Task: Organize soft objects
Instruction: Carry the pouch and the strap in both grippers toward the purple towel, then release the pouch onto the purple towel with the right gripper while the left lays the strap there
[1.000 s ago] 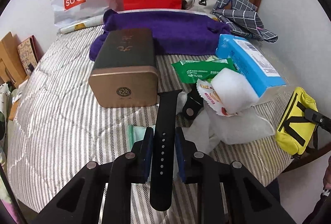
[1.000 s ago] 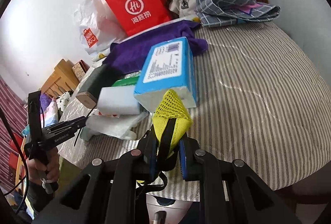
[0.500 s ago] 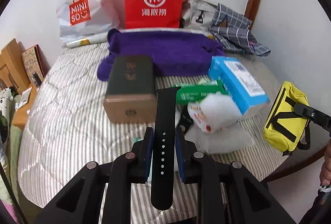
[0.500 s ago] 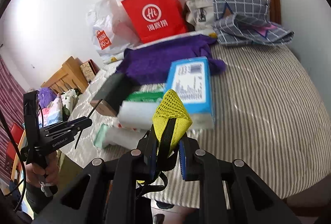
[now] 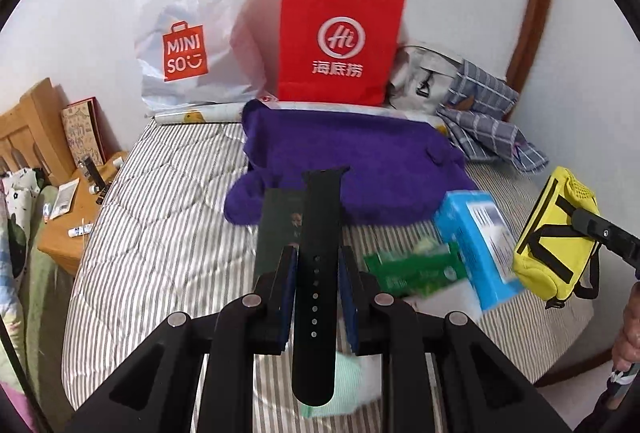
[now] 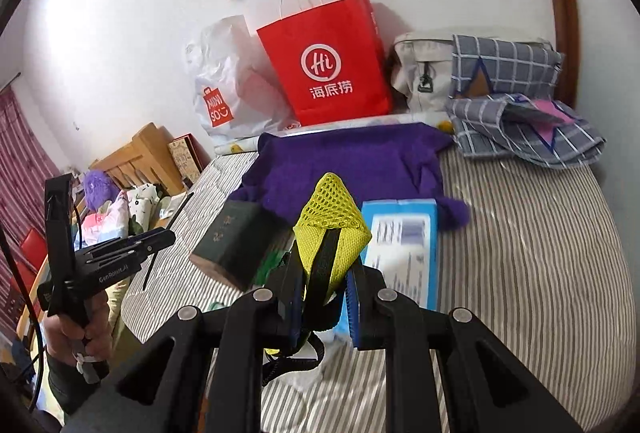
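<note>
Left gripper (image 5: 316, 297) pinching a black strap (image 5: 318, 273) and right gripper (image 6: 324, 297) pinching a yellow pouch (image 6: 332, 225), both now lifted higher above the striped bed (image 6: 540, 253) than before.

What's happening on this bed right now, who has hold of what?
A person is sorting things on a striped bed with a handheld gripper in each hand. The left gripper is shut on a black watch strap, held up above the clutter. The right gripper is shut on a yellow mesh pouch, also held clear of the bed. Below them lie a purple towel, a dark green box and a blue tissue pack. Neither held item has been put down yet.
</note>
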Available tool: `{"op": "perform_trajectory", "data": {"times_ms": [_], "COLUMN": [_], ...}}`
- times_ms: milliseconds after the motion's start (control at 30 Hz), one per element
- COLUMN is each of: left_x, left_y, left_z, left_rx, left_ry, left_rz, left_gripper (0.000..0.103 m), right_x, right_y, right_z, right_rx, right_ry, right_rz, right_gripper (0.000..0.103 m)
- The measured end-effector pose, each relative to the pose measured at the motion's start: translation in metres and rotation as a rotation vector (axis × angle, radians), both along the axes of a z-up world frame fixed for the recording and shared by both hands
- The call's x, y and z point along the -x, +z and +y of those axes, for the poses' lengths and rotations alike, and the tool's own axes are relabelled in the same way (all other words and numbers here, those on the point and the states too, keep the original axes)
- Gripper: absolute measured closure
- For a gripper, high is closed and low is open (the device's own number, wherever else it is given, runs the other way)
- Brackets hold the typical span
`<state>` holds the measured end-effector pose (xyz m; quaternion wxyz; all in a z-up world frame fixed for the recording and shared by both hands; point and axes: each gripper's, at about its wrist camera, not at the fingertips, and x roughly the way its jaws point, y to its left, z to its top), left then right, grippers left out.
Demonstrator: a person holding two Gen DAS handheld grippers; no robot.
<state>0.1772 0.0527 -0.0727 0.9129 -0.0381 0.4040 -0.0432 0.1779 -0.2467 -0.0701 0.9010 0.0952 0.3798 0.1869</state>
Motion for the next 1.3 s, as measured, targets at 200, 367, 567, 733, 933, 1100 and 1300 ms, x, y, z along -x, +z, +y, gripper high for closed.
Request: {"op": "perform_trajectory", "data": {"times_ms": [200,367,567,733,933,1100,1300], "left_x": [-0.033,-0.062,-0.105,-0.14,-0.185,-0.214,-0.238], "left_y": [0.004,0.004,-0.005,-0.014,-0.029,-0.036,-0.059], "left_z": [0.007,0.009,0.008,0.003,0.007,0.006,0.007], "left_rx": [0.01,0.005,0.015,0.004,0.029,0.017,-0.006], "left_ry": [0.027,0.039,0.045,0.039,0.067,0.077,0.084], "left_rz": [0.002,0.002,0.025,0.044,0.091,0.115,0.171], "left_gripper": [0.083,0.083,0.083,0.083,0.083,0.083,0.083], "right_x": [-0.04,-0.074,-0.122,-0.162,-0.216,-0.25,-0.28], "right_y": [0.007,0.009,0.0,-0.011,-0.021,-0.035,-0.068], "right_z": [0.0,0.0,-0.001,-0.001,0.004,0.009,0.012], "right_rx": [-0.012,-0.008,0.01,0.016,0.029,0.033,0.03], "right_ry": [-0.001,-0.014,-0.029,-0.029,-0.002,0.0,0.02], "right_rz": [-0.009,-0.019,-0.007,0.013,0.038,0.081,0.16], "right_gripper": [0.085,0.085,0.085,0.085,0.085,0.085,0.085]}}
